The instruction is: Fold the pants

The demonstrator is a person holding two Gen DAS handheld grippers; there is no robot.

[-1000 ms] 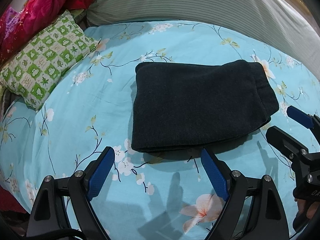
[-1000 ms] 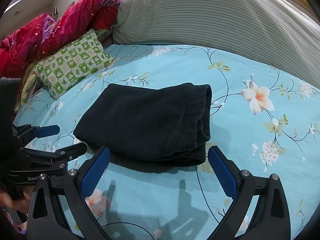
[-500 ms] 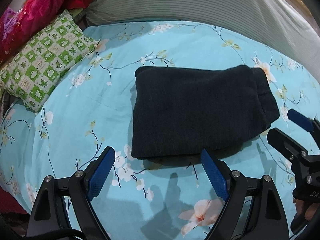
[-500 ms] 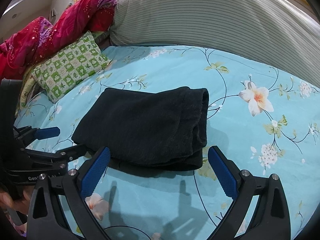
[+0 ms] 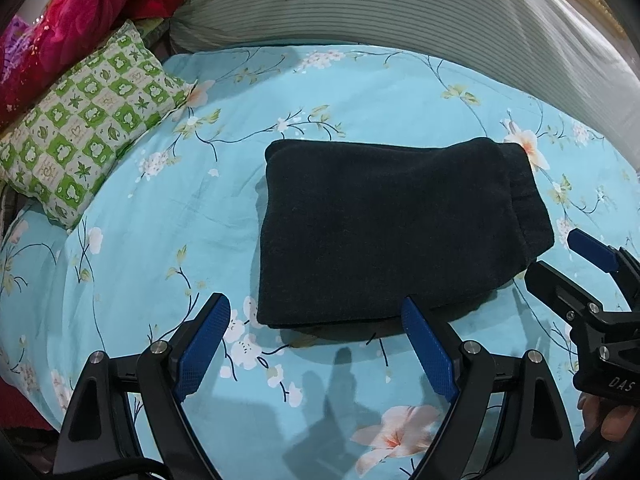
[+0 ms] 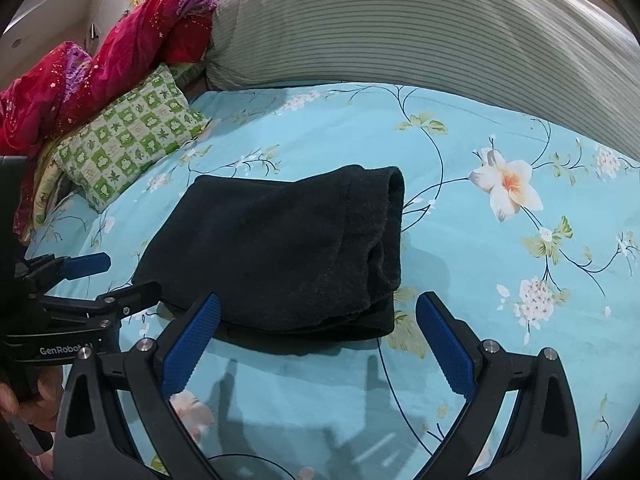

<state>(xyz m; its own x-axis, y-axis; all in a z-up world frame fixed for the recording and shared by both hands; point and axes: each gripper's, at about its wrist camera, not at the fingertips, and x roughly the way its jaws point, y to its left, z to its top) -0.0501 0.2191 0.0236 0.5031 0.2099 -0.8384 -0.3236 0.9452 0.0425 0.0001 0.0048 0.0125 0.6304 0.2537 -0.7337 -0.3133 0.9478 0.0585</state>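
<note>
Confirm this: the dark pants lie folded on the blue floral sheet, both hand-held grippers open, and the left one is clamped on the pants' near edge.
Not quite. The left hand-held gripper grips nothing: in the left wrist view its jaws stand apart, short of the folded dark fleece pants. The pants do lie on the blue floral bed sheet, and the right hand-held gripper is open too.

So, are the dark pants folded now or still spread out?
Folded: the dark knit pants lie as a compact rectangle, with stacked layers visible at one edge.

- At your 4 o'clock in the left wrist view, the right gripper (image 5: 576, 276) body reads "DAS", cut off.
- At your 8 o'clock in the right wrist view, the left gripper (image 6: 108, 276) body reads "GenRobot AI".
</note>
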